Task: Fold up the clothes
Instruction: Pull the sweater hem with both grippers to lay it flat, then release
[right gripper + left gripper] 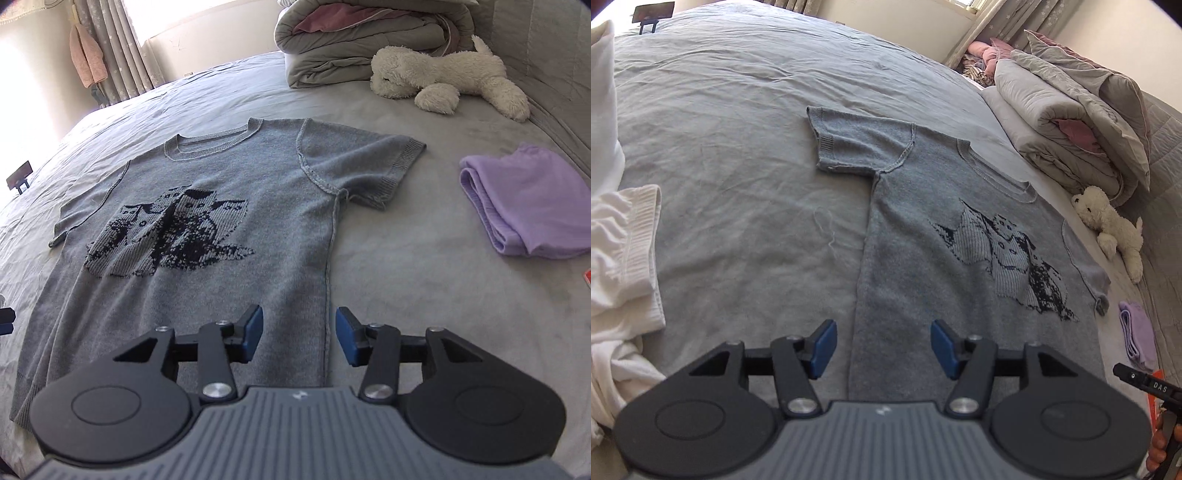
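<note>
Spread flat, face up, across the grey bed (pixel 424 258): a grey knit t-shirt (pixel 229 229) with a dark pattern on the chest, filling the centre of the right wrist view and the centre-right of the left wrist view. Laid out smooth, sleeves extended, presumably so that clean fold lines can be taken.

Left claw (pixel 884 349) at bottom centre, spread, nothing between the blue pads, straddling the shirt's side seam near the hem. Right claw (pixel 299 339) likewise spread and empty, lined up over the opposite side seam. Probably poised to pinch both edges at once.

Set aside at right of the right wrist view: a folded lilac garment (pixel 528 206), likely finished. At left of the left wrist view: white clothing (pixel 624 258), seemingly waiting. At upper right: a plush toy (pixel 450 79).
</note>
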`<action>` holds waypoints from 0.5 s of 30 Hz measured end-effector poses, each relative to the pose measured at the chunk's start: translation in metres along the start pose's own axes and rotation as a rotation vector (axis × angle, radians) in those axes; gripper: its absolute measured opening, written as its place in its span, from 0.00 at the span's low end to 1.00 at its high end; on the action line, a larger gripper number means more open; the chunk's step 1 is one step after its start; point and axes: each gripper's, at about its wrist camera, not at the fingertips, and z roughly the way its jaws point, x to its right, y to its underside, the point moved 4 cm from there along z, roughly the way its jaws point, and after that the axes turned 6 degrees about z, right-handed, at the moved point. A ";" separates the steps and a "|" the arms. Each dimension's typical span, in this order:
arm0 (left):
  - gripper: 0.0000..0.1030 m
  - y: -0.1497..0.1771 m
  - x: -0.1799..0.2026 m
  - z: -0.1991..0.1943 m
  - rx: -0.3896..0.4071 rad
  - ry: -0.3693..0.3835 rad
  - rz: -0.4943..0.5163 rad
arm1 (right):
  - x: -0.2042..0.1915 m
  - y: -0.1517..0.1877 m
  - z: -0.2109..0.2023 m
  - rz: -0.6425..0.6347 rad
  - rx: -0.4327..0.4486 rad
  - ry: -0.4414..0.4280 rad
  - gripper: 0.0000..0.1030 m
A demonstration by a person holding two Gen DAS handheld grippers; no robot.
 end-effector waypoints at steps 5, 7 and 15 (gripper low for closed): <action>0.57 0.033 -0.006 -0.010 -0.007 0.012 -0.013 | 0.023 0.026 -0.020 0.079 -0.016 -0.028 0.46; 0.57 0.044 -0.009 -0.008 -0.018 0.008 -0.005 | 0.029 0.036 -0.028 0.092 -0.034 -0.058 0.46; 0.65 0.065 -0.004 -0.013 0.011 0.003 0.029 | 0.017 0.060 -0.033 0.048 -0.102 -0.146 0.45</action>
